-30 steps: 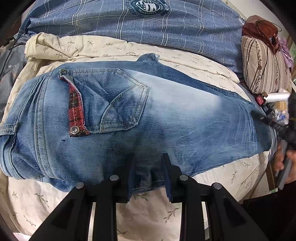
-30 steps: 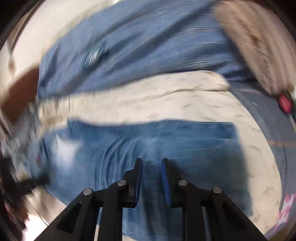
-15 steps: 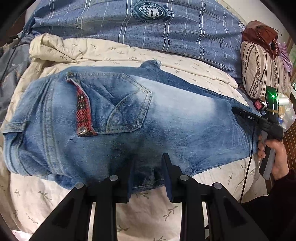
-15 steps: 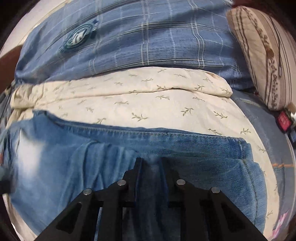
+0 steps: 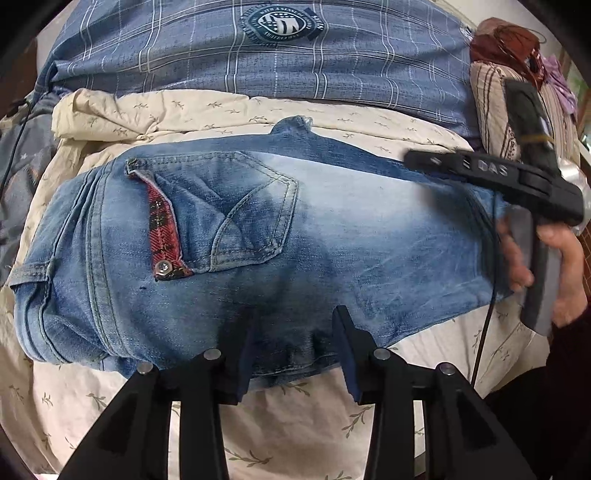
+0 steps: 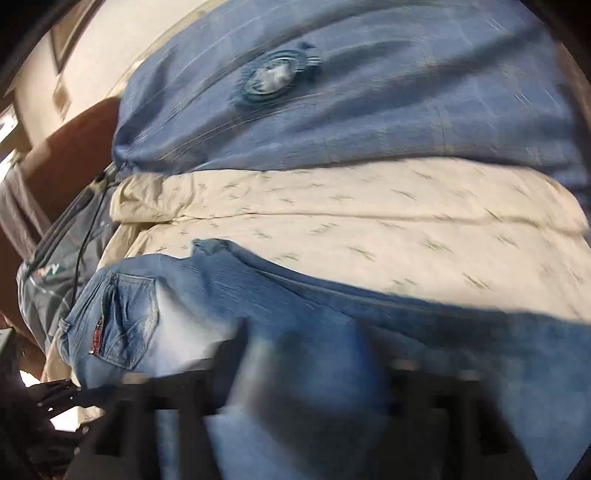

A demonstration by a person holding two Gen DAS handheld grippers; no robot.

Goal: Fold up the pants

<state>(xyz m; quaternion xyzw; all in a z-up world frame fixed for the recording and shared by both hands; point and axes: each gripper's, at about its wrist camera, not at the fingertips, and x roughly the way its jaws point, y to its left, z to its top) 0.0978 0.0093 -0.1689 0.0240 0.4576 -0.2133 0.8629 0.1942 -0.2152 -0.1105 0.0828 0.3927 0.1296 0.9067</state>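
Folded blue jeans [image 5: 332, 236] lie on a cream leaf-print sheet [image 5: 295, 413], back pocket with red plaid trim [image 5: 162, 236] facing up at the left. My left gripper [image 5: 293, 347] is at the jeans' near edge. Its jaws are opening, and a bunch of denim sits loosely between them. A hand [image 5: 554, 258] holds my right gripper [image 5: 413, 158] over the jeans' right end. In the blurred right wrist view, the right gripper [image 6: 314, 369] hovers over the denim [image 6: 295, 314]. Its jaws are opening wide with nothing pinched between them.
A blue plaid duvet with a round emblem [image 5: 280, 26] is piled behind the jeans. A striped pillow [image 5: 495, 110] with a brown bag on it stands at the far right. Grey fabric [image 5: 22, 177] lies at the left, and a black cable [image 5: 484, 332] hangs by the hand.
The right gripper has let go of the denim, spread its jaws and swept in over the jeans' right end. The left jaws have widened around the near edge.
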